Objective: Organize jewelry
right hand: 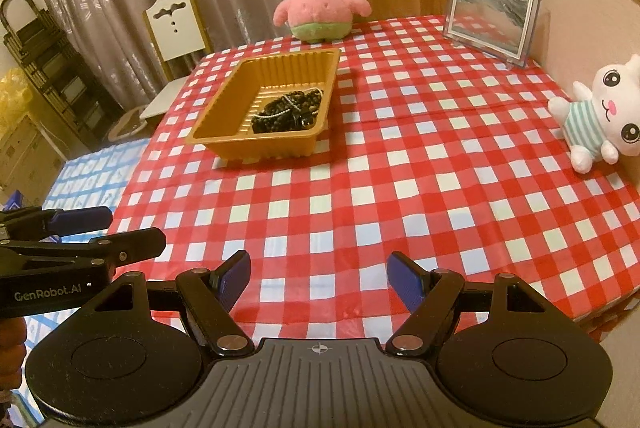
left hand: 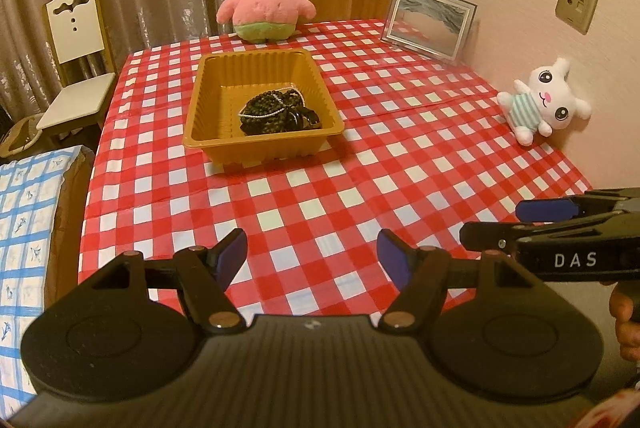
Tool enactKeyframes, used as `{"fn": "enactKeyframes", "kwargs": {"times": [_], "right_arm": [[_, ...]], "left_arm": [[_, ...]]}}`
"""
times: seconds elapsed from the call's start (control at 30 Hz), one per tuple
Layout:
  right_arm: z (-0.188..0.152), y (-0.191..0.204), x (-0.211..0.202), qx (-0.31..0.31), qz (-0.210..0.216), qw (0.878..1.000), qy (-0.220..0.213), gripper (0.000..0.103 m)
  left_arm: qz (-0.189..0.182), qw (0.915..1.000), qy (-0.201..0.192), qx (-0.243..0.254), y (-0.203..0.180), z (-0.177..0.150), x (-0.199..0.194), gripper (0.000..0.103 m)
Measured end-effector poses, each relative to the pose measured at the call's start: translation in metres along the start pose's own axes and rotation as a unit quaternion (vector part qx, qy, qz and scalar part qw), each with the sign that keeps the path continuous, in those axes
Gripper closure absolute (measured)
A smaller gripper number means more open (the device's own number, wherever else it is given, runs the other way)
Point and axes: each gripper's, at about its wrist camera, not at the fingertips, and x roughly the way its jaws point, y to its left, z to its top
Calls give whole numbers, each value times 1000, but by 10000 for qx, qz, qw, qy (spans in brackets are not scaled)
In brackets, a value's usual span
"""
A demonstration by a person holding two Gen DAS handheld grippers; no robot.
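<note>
Both tongs stand wide and empty low in their frames: left gripper (left hand: 312,256), right gripper (right hand: 319,278). Beyond them, up the checked tablecloth (left hand: 360,168), the brown tray (left hand: 208,100) sits at upper centre, its long axis running away from the tongs. The beaded jewelry (left hand: 280,108) is heaped in its near right corner. Neither gripper looks clearly nearer.

Dark beads (right hand: 288,114), perhaps necklaces, in tan tray (right hand: 224,108)
</note>
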Motion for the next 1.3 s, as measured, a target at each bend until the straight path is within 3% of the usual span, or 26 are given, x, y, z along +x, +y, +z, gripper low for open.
{"fn": "enactKeyframes", "kwargs": {"times": [1.3], "right_arm": [[0,-2,-4,2,19,10000,-13,28]], "left_arm": [[1,10000,-38,18,-7,0,-4,33]]}}
